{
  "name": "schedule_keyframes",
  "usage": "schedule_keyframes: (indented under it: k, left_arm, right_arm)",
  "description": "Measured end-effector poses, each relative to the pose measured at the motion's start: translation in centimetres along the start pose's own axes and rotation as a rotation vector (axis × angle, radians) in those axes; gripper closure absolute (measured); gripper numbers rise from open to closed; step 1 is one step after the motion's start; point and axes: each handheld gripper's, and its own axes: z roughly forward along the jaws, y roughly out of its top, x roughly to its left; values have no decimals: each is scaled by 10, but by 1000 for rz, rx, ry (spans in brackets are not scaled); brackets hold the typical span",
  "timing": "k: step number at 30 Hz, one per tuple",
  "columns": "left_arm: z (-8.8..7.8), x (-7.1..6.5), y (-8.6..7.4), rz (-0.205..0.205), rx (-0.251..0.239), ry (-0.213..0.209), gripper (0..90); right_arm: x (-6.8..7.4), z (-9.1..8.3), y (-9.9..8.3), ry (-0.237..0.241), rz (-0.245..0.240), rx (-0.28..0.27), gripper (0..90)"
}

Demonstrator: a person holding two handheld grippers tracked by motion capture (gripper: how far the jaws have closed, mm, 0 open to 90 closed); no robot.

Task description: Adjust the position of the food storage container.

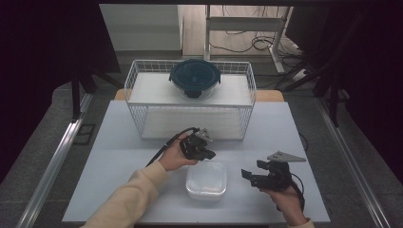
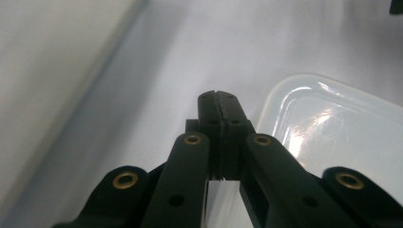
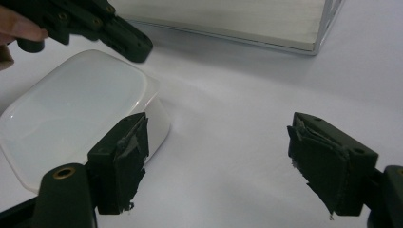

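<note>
The left gripper (image 1: 205, 153) hangs over the far rim of a translucent white rounded-square plastic container (image 1: 206, 181), which lies on the pale grey table (image 1: 119, 161) just beneath and on the person's side of its tips. In the left gripper view its two black jaws are clenched flat against each other with nothing between them, and the container (image 2: 342, 133) lies just to the right of the tips. The left hand (image 1: 174, 157), in a cream sleeve (image 1: 128, 199), grips its body.

The right gripper (image 1: 252, 175) is released, its jaws spread wide and empty, pointing toward the container from its right side and apart from it. In the right gripper view the container (image 3: 71, 109) lies ahead and left of the taped jaw pads.

Beyond both grippers stands a white wire-mesh two-tier rack (image 1: 190, 97); a round dark blue lidded glass bowl (image 1: 195, 77) rests on its upper shelf.
</note>
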Motion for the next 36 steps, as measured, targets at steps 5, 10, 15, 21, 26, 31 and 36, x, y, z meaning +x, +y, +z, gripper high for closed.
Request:
schedule_keyframes:
  k: [5,10,15,21,26,31,36]
  left_arm:
    - [-38,-3,-14,-99,-86,14,900]
    - [-70,-22,-42,-164,-124,12,900]
    - [-85,-48,-69,-180,-130,-12,900]
    - [-71,-76,-98,-192,-90,-53,900]
    - [-64,-91,-110,-193,-68,-34,900]
    - [-53,-100,-110,-177,-49,-40,900]
    - [-39,-106,-104,-163,-29,-54,900]
  right_arm:
    - [-1,-1,0,-3,5,-4,212]
    - [-2,-1,-1,-10,10,-2,212]
    - [-1,1,-1,-9,9,5,211]
    - [-1,2,-2,-13,11,11,212]
    - [-2,2,-3,-14,21,13,211]
    - [-4,1,-4,-16,22,11,212]
    - [-3,1,-3,-15,18,7,212]
